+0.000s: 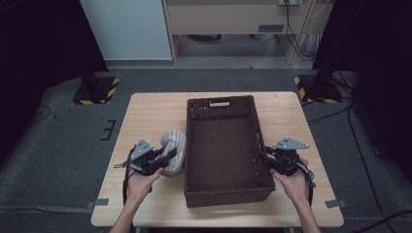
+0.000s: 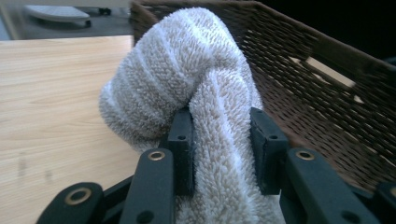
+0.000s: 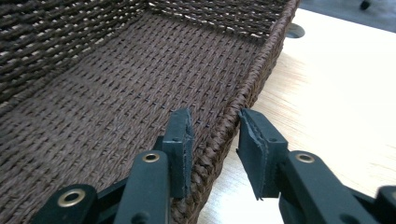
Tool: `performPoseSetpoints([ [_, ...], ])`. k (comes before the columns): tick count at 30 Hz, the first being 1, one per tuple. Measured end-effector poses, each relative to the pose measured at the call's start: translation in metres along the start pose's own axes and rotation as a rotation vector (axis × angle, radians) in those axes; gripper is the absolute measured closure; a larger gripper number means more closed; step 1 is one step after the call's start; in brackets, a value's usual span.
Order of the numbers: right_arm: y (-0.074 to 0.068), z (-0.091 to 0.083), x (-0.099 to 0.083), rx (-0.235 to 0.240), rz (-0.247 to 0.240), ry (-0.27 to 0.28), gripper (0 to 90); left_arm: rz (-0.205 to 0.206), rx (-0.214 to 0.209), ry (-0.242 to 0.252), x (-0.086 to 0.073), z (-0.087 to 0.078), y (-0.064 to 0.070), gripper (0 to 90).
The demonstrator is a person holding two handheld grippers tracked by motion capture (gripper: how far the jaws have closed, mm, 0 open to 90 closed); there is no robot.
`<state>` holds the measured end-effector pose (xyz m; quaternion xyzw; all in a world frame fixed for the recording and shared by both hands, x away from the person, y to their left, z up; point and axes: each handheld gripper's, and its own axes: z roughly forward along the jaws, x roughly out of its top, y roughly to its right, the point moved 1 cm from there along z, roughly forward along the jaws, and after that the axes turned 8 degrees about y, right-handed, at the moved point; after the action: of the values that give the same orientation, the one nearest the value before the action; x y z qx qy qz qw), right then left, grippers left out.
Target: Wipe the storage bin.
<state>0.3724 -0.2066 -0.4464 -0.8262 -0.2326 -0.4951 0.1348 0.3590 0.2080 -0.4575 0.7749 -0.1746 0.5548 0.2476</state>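
Towel beside basket, clamped in left gripper.

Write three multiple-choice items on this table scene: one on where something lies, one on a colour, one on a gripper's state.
1. Where is the rolled grey terry towel?
A. inside the basket
B. on the table against the basket's left wall
C. on the floor

2. What colour is the woven rectangular basket?
A. dark brown
B. white
C. red

3. How does the right gripper stand?
A. shut on the towel
B. jaws astride the basket's rim, with a gap
C. far off the basket

Answers: 1 B, the high view shows the towel on the light wooden table beside the basket. 2 A, its weave is dark brown in every view. 3 B, the right gripper view shows one jaw inside and one outside the rim. The left gripper pinches the towel.
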Motion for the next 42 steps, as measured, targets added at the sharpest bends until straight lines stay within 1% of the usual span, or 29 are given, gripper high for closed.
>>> performPoseSetpoints([
  [1, -0.001, 0.000, 0.000, -0.004, -0.007, 0.002, 65.3, 0.006, 0.000, -0.002, -0.002, 0.002, 0.002, 65.0],
  [2, -0.001, 0.000, 0.000, -0.007, -0.001, 0.005, 65.5, 0.018, 0.003, -0.009, -0.002, 0.005, 0.003, 65.0],
  [3, -0.001, 0.001, -0.001, -0.005, 0.009, 0.009, 65.7, 0.020, 0.009, -0.015, -0.003, 0.008, 0.002, 65.0],
  [4, -0.001, 0.001, -0.001, -0.008, 0.011, 0.015, 65.8, 0.017, 0.012, -0.021, -0.005, 0.011, 0.002, 65.1],
  [5, -0.002, 0.001, -0.001, -0.010, 0.013, 0.016, 66.0, 0.021, 0.016, -0.031, -0.008, 0.014, 0.002, 65.2],
  [8, -0.003, 0.004, 0.000, -0.018, 0.010, 0.015, 66.4, 0.008, 0.027, -0.043, -0.016, 0.020, 0.001, 65.0],
  [11, -0.004, 0.007, 0.001, -0.032, 0.005, 0.021, 67.2, 0.004, 0.037, -0.043, -0.018, 0.022, -0.001, 65.1],
  [13, -0.005, 0.010, 0.001, -0.028, 0.004, 0.027, 67.2, 0.014, 0.047, -0.044, -0.018, 0.024, -0.004, 65.1],
  [15, -0.004, 0.013, 0.002, -0.016, 0.020, 0.034, 67.1, 0.013, 0.060, -0.045, -0.019, 0.026, -0.008, 65.1],
  [16, -0.004, 0.015, 0.003, -0.013, 0.017, 0.035, 67.1, 0.012, 0.064, -0.047, -0.020, 0.027, -0.009, 65.1],
  [19, -0.004, 0.019, 0.005, -0.020, 0.003, 0.036, 67.1, 0.022, 0.071, -0.067, -0.025, 0.029, -0.012, 65.1],
  [20, -0.004, 0.019, 0.005, -0.017, 0.005, 0.035, 67.1, 0.032, 0.077, -0.086, -0.028, 0.031, -0.012, 65.1],
  [21, -0.003, 0.019, 0.005, -0.015, 0.006, 0.036, 66.8, 0.031, 0.080, -0.089, -0.031, 0.032, -0.012, 65.1],
  [24, -0.004, 0.019, 0.005, -0.019, -0.005, 0.037, 66.4, 0.040, 0.094, -0.128, -0.040, 0.036, -0.014, 65.1],
  [25, -0.004, 0.019, 0.005, -0.023, -0.011, 0.038, 65.9, 0.039, 0.092, -0.134, -0.041, 0.037, -0.015, 65.0],
  [27, -0.004, 0.019, 0.005, -0.020, -0.014, 0.041, 62.1, 0.023, 0.091, -0.137, -0.042, 0.035, -0.017, 65.1],
  [29, -0.004, 0.018, 0.005, -0.014, -0.016, 0.046, 55.9, 0.021, 0.090, -0.132, -0.039, 0.030, -0.018, 65.3],
  [30, -0.004, 0.017, 0.005, -0.017, -0.020, 0.054, 53.6, 0.018, 0.090, -0.123, -0.037, 0.026, -0.018, 65.4],
  [31, -0.003, 0.015, 0.005, -0.011, -0.011, 0.063, 52.9, 0.020, 0.089, -0.111, -0.033, 0.021, -0.018, 65.4],
  [33, 0.000, 0.011, 0.007, -0.005, -0.006, 0.073, 50.8, 0.012, 0.086, -0.077, -0.026, 0.012, -0.018, 65.6],
  [34, 0.001, 0.009, 0.007, -0.001, -0.006, 0.074, 50.3, 0.006, 0.080, -0.050, -0.020, 0.005, -0.018, 65.5],
  [35, 0.002, 0.006, 0.007, 0.004, 0.007, 0.080, 49.8, 0.003, 0.073, -0.027, -0.015, -0.001, -0.017, 65.6],
  [37, 0.003, 0.001, 0.007, 0.013, 0.014, 0.077, 50.3, -0.004, 0.055, 0.009, -0.007, -0.012, -0.013, 65.6],
  [39, 0.003, -0.002, 0.006, 0.031, 0.021, 0.069, 52.3, 0.004, 0.031, 0.039, 0.000, -0.021, -0.007, 65.6],
  [40, 0.002, -0.002, 0.005, 0.038, 0.020, 0.060, 52.6, 0.010, 0.017, 0.049, 0.002, -0.024, -0.003, 65.6],
  [41, 0.001, -0.003, 0.005, 0.047, 0.019, 0.048, 54.0, 0.018, 0.007, 0.054, 0.003, -0.027, 0.001, 65.5],
  [42, 0.000, -0.003, 0.004, 0.059, 0.010, 0.037, 56.3, 0.019, -0.011, 0.057, 0.004, -0.028, 0.005, 65.5],
])
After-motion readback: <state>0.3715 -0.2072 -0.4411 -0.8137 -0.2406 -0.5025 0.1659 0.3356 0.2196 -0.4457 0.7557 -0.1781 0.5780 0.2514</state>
